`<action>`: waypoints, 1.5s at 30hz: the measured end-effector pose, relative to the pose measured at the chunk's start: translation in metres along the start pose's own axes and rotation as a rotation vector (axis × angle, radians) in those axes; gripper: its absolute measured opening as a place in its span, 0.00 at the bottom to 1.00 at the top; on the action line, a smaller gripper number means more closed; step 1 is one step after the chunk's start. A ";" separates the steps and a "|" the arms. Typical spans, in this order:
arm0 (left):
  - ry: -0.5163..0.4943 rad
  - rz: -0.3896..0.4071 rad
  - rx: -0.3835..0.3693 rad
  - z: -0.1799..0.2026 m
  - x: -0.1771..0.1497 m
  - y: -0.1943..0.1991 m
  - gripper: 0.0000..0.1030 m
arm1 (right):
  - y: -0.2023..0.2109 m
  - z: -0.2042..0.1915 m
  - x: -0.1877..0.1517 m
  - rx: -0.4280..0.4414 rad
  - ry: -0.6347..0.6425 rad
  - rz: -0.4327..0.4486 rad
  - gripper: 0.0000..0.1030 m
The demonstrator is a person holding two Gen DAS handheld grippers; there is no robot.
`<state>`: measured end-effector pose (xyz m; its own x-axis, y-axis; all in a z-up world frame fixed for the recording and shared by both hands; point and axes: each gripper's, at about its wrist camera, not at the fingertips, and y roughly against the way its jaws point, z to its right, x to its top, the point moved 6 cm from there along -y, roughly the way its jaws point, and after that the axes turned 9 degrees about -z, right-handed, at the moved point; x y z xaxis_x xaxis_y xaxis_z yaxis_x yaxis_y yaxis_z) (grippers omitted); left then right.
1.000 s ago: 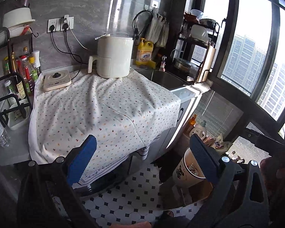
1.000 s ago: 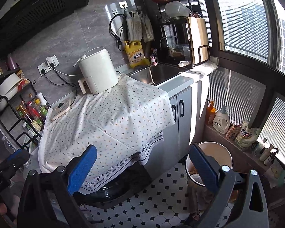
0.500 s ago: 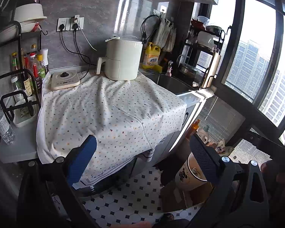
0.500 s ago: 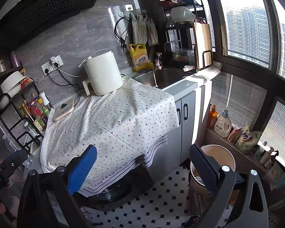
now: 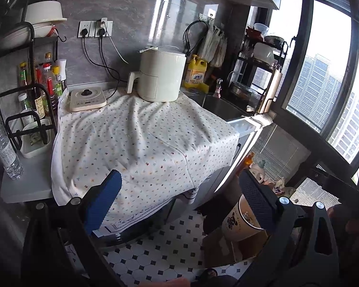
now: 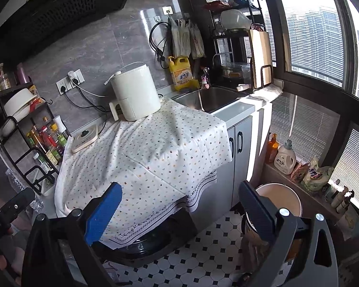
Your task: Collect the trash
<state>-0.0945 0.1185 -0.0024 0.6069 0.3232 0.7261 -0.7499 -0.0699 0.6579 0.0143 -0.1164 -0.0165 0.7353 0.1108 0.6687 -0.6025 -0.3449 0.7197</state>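
While both tongs (image 5: 179, 201) (image 6: 179, 205) gape, round bin (image 6: 278, 199) beside wrinkled dotted cloth (image 6: 155, 153).

One air fryer (image 5: 159, 75), one yellow detergent jug (image 5: 197, 74), one waste bin (image 6: 278, 197).

Left gripper (image 5: 179, 203): black frame, two wide flat fingers (image 5: 101, 202); one pad blue and ribbed, the other black and textured.
Left gripper screws: round silver bolt heads on the black arms.
Right gripper (image 6: 179, 210): same black frame, blue ribbed pad (image 6: 103, 212) and dark pad, silver bolts.
Skin: bare patches at the frame edges, blurred.
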 end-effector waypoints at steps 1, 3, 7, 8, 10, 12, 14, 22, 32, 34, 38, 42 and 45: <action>0.003 -0.001 0.001 0.000 -0.001 0.000 0.94 | -0.001 -0.001 0.000 0.001 -0.002 -0.002 0.93; 0.010 -0.001 0.004 -0.003 -0.001 0.001 0.94 | -0.003 -0.002 0.000 0.006 -0.001 -0.005 0.93; 0.015 -0.004 0.003 -0.006 -0.003 0.001 0.94 | -0.005 -0.006 -0.002 0.019 0.006 -0.015 0.93; 0.011 -0.006 0.007 -0.005 -0.003 0.001 0.94 | -0.005 -0.006 -0.003 0.020 0.008 -0.015 0.93; 0.010 -0.011 0.006 -0.006 -0.004 0.001 0.94 | -0.005 -0.007 -0.003 0.019 0.004 -0.015 0.93; 0.010 -0.011 0.003 -0.006 -0.005 0.001 0.94 | -0.005 -0.007 -0.006 0.023 0.000 -0.016 0.93; 0.006 -0.012 0.003 -0.006 -0.006 0.002 0.94 | -0.004 -0.007 -0.007 0.020 0.001 -0.016 0.93; -0.003 -0.015 0.006 -0.004 -0.008 0.003 0.94 | -0.004 -0.010 -0.013 0.020 -0.004 -0.021 0.93; -0.012 -0.011 0.002 -0.001 -0.008 0.003 0.94 | -0.002 -0.007 -0.013 0.016 -0.010 -0.013 0.93; -0.011 -0.012 0.007 -0.001 -0.007 0.003 0.94 | -0.003 -0.005 -0.013 0.014 -0.008 -0.014 0.93; -0.045 0.007 0.018 0.008 -0.003 0.006 0.94 | -0.004 -0.001 -0.013 0.006 -0.019 -0.017 0.93; -0.069 -0.023 0.013 0.010 -0.001 0.000 0.94 | -0.006 0.002 -0.014 0.011 -0.053 -0.019 0.93; -0.050 -0.027 -0.006 0.006 0.003 -0.006 0.94 | -0.006 0.001 -0.015 -0.003 -0.032 -0.017 0.93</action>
<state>-0.0866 0.1142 -0.0032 0.6391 0.2777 0.7172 -0.7345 -0.0562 0.6763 0.0071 -0.1167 -0.0311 0.7551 0.0871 0.6498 -0.5906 -0.3400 0.7318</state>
